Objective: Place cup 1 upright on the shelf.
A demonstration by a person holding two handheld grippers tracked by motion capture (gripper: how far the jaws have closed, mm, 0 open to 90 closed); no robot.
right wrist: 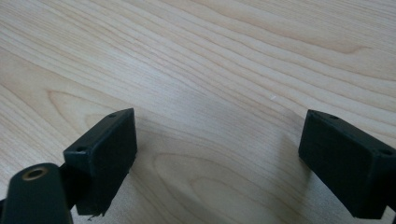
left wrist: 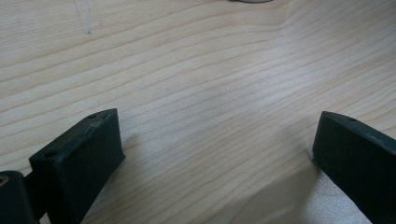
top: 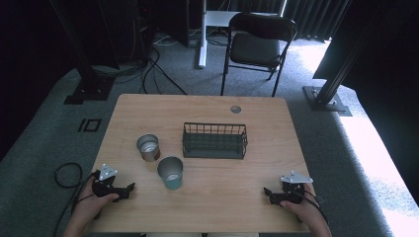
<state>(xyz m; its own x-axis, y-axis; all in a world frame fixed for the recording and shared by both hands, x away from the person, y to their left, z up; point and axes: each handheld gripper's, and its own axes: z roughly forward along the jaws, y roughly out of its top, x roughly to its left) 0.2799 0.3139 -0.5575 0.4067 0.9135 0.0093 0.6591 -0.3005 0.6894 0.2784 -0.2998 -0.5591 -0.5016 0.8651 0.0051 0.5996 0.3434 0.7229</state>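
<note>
A dark wire basket [top: 215, 140] stands at the middle of the wooden table [top: 148, 106]. To its left is a silver tin can [top: 148, 147], and a teal metal cup [top: 171, 173] stands just in front of that. My left gripper [top: 129, 189] rests on the table near the front left corner, a hand on it, pointing right toward the cup. Its jaws [left wrist: 217, 140] are wide apart over bare wood. My right gripper [top: 267, 193] rests near the front right corner, pointing left. It [right wrist: 219, 137] is open too, with nothing between the jaws.
A round grommet [top: 235, 109] sits in the table's far edge. Beyond the table a black folding chair [top: 257, 44] stands on grey carpet, with dark frame posts and floor cables at both sides. A cable loop [top: 66, 175] lies left of the table.
</note>
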